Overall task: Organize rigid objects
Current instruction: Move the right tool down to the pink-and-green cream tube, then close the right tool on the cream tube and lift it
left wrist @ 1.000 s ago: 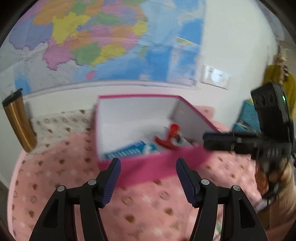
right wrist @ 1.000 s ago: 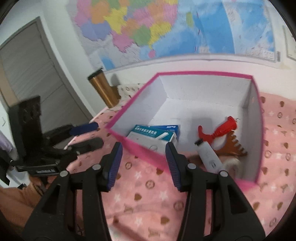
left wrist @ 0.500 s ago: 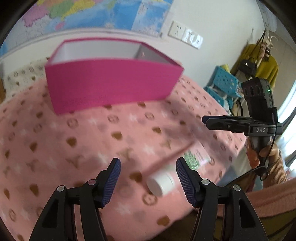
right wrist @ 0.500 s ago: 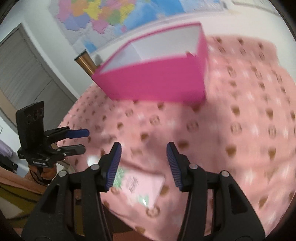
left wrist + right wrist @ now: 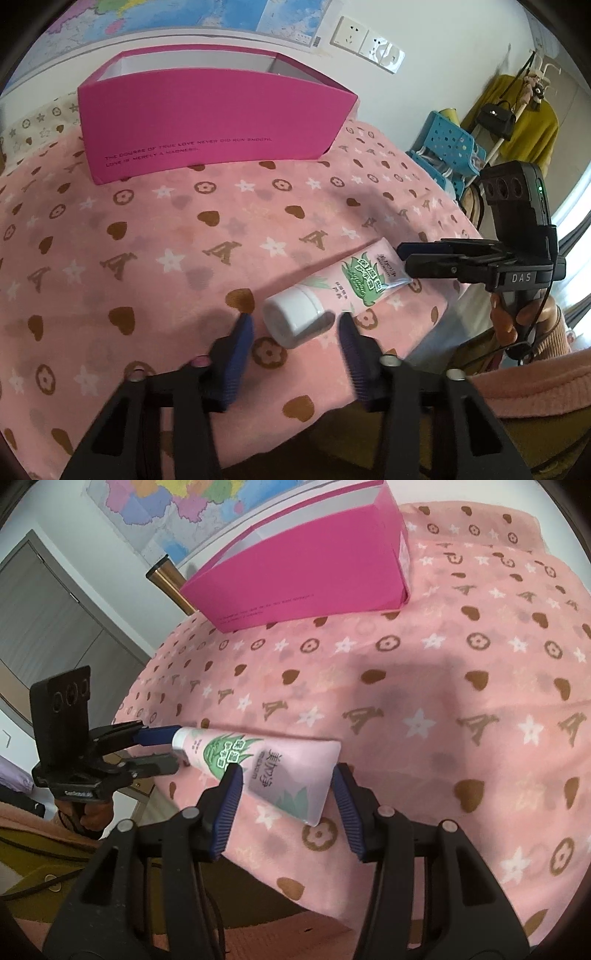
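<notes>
- Between the left gripper's (image 5: 295, 328) blue ribbed pads: white cap of a pink tube (image 5: 334, 291). Jaws closing, gaps still showing on both sides of the cap, pads not yet pressing.
- Right gripper (image 5: 286, 775): jaws parted, flat crimped end of the same tube (image 5: 266, 766) lying between the pads; left pad overlaps the tube's edge in view, contact cannot be confirmed; right pad clear of it.
- Tube lies flat on the pink cloth (image 5: 166, 236) near the table's front edge, well apart from the box. Label: green leaf artwork, white-on-green characters, dark Chinese characters near the flat end, small script line too fine to read.
- Opposite gripper body reads "DAS" (image 5: 521, 277) in the left wrist view.
- Cloth print: brown hearts, white stars, brown "A" motifs, flower rings.
- Magenta box (image 5: 210, 122) stands at the far side, white inside; wall text: "THE COURSE OF TRUE LOVE NEVER DID RUN SMOOTH. LOVE IS MERELY A MADNESS."
- Behind: wall map (image 5: 155, 509), copper tumbler (image 5: 173, 579) beside the box, wall sockets (image 5: 365, 44).
</notes>
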